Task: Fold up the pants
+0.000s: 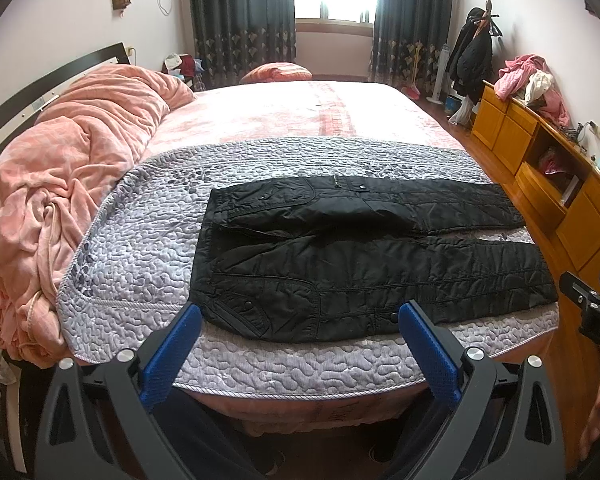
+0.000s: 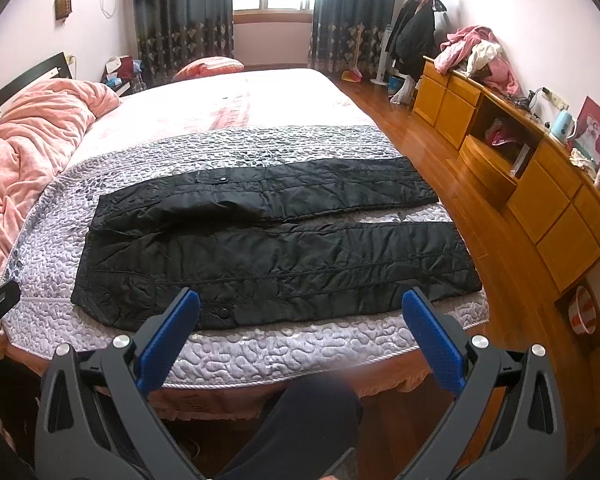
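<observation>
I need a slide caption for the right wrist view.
Open right tool hovers before black pants laid flat on a quilted bed cover.

1 pr black quilted pants [image 1: 340, 256] on 1 grey pebble-quilted coverlet [image 1: 148, 240]; 1 pink fleece blanket [image 1: 60, 168] left of coverlet; 2 blue-padded grippers, both wide open.

black pants [image 2: 276, 248]: quilted, faintly shiny cloth. bedspread [image 2: 300, 352]: satiny, pebble-stitched. cabinet [image 2: 556, 216] and floor [image 2: 472, 200]: glossy wood.
</observation>
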`<state>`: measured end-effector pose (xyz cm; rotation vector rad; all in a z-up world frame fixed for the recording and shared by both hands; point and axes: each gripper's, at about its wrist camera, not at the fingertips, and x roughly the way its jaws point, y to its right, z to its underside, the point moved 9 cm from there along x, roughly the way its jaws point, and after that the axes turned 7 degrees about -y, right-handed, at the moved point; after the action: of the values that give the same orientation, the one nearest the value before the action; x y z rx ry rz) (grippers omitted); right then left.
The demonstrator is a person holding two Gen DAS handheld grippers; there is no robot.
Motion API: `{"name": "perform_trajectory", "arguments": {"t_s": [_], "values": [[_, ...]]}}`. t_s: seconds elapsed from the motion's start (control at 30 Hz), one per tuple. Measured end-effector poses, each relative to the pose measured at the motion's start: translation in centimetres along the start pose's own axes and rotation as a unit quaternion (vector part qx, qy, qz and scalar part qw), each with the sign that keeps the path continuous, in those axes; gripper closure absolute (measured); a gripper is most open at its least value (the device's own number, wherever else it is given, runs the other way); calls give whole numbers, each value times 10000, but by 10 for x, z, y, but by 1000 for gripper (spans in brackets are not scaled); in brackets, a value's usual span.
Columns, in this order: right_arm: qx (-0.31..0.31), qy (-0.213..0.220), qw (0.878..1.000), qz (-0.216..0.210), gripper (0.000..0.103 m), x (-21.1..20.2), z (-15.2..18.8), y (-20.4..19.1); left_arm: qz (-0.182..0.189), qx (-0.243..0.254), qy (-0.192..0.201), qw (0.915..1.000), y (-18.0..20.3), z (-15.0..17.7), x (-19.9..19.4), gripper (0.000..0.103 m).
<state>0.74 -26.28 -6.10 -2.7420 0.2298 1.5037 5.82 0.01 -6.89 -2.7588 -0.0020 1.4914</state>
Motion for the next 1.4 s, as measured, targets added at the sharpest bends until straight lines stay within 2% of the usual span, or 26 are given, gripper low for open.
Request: {"name": "perform_trajectory", "arguments": {"t_s": [1.4], "values": [[41, -45, 10000, -19, 2, 6, 7, 5, 16, -42, -40, 10000, 1, 3, 4, 4]]}}
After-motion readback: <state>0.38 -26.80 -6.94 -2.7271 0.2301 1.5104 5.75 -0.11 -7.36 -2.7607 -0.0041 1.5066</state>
